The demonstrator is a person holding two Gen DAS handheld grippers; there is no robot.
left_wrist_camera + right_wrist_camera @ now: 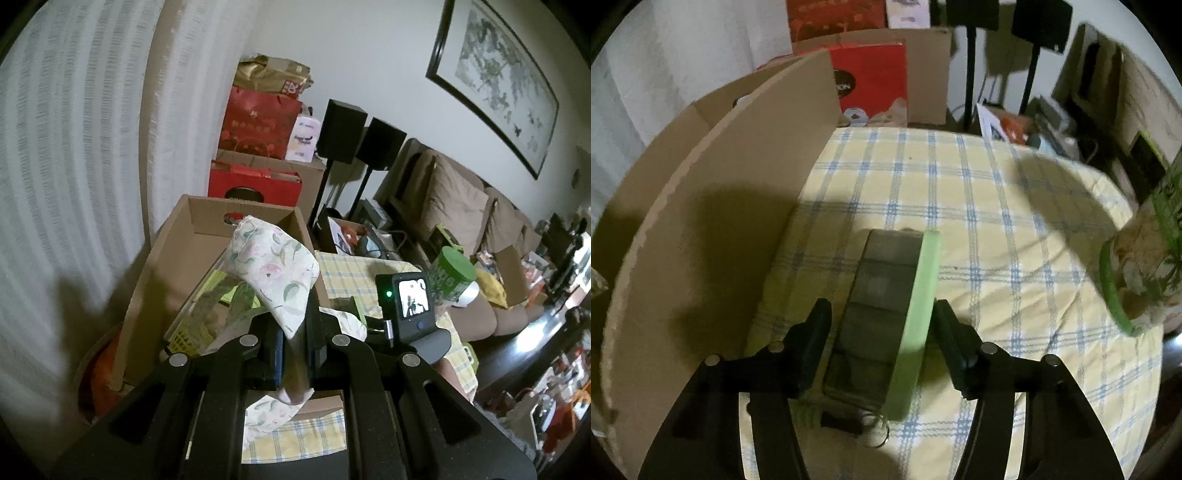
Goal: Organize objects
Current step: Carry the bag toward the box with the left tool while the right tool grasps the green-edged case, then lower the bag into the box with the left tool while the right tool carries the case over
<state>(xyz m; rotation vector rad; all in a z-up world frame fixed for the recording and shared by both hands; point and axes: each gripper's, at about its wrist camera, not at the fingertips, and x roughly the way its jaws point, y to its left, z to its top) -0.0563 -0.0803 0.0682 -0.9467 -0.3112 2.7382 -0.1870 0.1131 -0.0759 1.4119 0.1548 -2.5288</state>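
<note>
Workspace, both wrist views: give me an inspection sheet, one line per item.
Surface: table under a yellow-and-blue checked cloth.
Job's things: floral fabric pouch; grey compartment case with a green edge, lying on the cloth; open cardboard box beside it, with a yellow-green basket inside.
Clutter: green-lidded canister at the table's edge.
Grippers: left gripper shut on the pouch, held above the box; right gripper straddles the case, jaws apart, pads not pressing.
Cables: nothing seen on the table.
Surroundings: red gift bags, two black speakers on stands, sofa, framed picture.
</note>
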